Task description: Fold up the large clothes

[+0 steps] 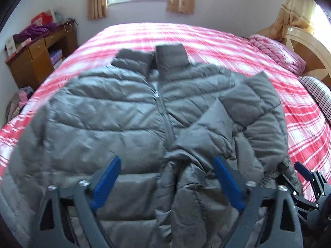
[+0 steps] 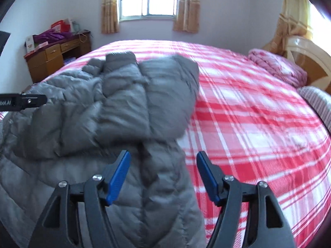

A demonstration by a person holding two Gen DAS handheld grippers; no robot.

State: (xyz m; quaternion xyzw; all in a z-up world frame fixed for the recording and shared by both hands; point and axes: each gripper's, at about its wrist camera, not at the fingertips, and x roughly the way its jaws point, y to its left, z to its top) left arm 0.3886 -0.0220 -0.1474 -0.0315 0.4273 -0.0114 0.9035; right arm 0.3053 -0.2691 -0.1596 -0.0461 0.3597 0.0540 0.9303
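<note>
Two grippers hang over a grey padded jacket [image 1: 115,111] that lies front-up on the red checked bed cover [image 1: 227,47], collar toward the window. The left gripper [image 1: 165,177] has its blue pads spread apart above the lower front and the zipper [image 1: 163,111], and it grasps nothing. The right gripper [image 2: 163,175] is also released, its pads wide over the jacket's right edge, where a sleeve [image 2: 144,95] is already turned in over the chest. The pictures are blurred, so I cannot say surely whether any pad touches the cloth. The risk, I think, is the slippery, puffy fabric: a shallow pinch may catch only the top layer, and then the folded sleeve can slide open again. Uneven pulling by the two sides could also drag the whole jacket across the cover.
</note>
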